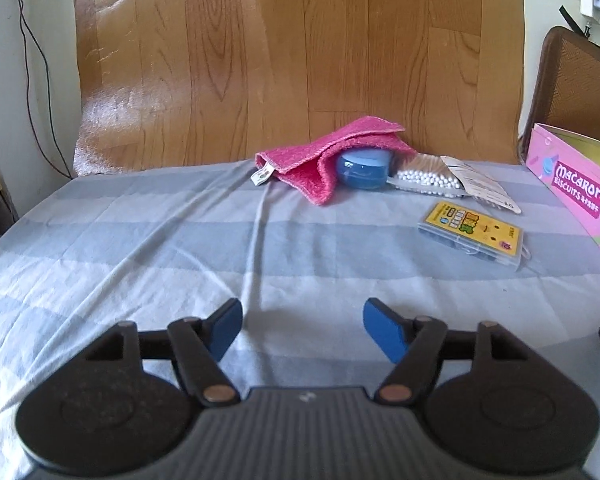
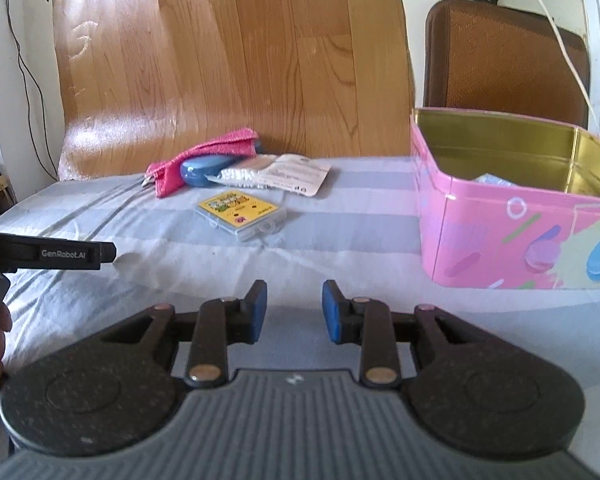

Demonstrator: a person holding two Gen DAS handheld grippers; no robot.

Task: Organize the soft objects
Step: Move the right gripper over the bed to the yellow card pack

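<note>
Nearest the lens, both grippers are being held empty over the striped sheet (image 1: 140, 240): the left gripper (image 1: 302, 326) with its jaws standing wide apart, the right gripper (image 2: 294, 310) with a narrower gap, nothing between either pair. Beyond them, taking the pink tin (image 2: 499, 236) as landmark, a yellow-labelled clear case (image 2: 240, 210) is lying well to the tin's left, and farther left and back a pink cloth (image 1: 331, 156) is draped over a blue round container (image 1: 361, 170), with a packet of cotton swabs (image 1: 427, 180) touching that container on the tin's side. An approach appears to be in hand, nothing being gripped yet. A reach toward the cloth is probably being called for next, the jaws being closed on a free edge so that the container beneath is not dragged along.
</note>
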